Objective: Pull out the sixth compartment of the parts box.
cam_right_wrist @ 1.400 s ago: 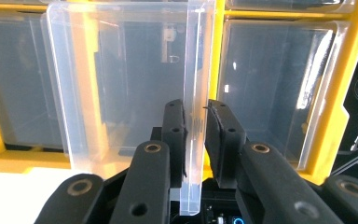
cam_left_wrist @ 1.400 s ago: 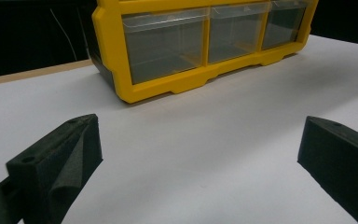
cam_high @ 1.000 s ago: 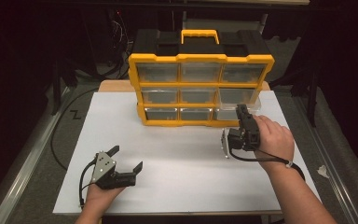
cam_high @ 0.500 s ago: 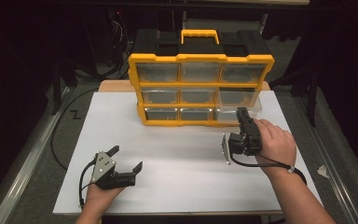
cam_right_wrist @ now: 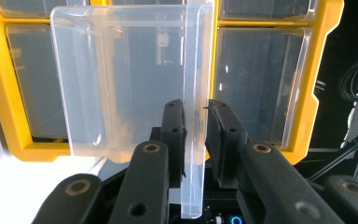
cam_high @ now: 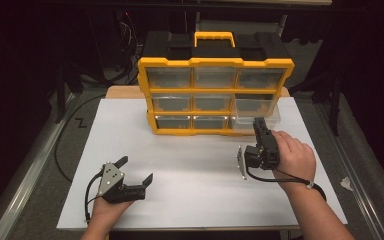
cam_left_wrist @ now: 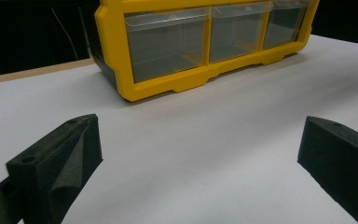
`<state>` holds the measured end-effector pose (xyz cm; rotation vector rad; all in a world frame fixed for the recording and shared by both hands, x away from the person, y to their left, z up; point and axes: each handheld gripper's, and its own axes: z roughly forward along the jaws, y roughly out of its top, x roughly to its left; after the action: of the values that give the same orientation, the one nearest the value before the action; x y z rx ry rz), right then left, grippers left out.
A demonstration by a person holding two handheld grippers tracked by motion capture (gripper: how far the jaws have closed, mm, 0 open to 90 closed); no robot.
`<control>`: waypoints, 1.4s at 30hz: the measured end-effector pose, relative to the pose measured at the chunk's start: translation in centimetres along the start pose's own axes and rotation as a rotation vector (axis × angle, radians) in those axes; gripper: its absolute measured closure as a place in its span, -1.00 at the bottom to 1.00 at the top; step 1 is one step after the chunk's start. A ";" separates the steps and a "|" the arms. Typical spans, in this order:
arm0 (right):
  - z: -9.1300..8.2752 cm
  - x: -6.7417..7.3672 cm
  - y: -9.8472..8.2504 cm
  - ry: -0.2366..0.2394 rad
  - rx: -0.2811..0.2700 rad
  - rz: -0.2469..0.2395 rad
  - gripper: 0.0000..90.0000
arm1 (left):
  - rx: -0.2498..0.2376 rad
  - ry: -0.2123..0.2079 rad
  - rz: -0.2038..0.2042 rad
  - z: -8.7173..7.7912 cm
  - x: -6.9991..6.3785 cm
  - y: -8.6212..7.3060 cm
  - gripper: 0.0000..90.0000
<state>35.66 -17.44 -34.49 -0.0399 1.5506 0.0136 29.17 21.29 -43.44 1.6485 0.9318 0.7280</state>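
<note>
A drawer cabinet (cam_high: 215, 82) stands at the back of the table (cam_high: 195, 185). One drawer (cam_high: 256, 106), in the cabinet's right column, sticks out forward. The right gripper (cam_high: 258, 125) sits just before that drawer; the left gripper (cam_high: 136, 170) lies well apart, near the table's front left

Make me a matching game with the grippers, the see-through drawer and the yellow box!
Things:
1. left gripper
2. right gripper
3. clear drawer
4. organizer handle

States:
A. pulled partway out of the bottom row
B. yellow, on top of the box
C. jaws wide apart over bare white table
D. jaws pinching a clear plastic wall

Pairs: 1-C, 2-D, 3-A, 4-B
</note>
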 end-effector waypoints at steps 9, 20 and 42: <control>-1.0 -0.7 -0.1 0.037 -0.008 0.067 0.37 | 0.001 0.000 -0.001 0.0 0.0 0.0 -0.99; -3.0 1.8 0.1 0.110 -0.058 0.077 0.11 | 0.005 0.000 0.000 0.0 -0.1 -0.1 -0.99; -4.6 8.9 -2.5 0.258 -0.009 0.063 -0.05 | 0.008 -0.007 -0.003 0.0 -0.2 -0.1 -0.99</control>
<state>31.34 -20.29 -43.41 0.0010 1.8095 0.0676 29.04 21.15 -43.54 1.6559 0.9329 0.7166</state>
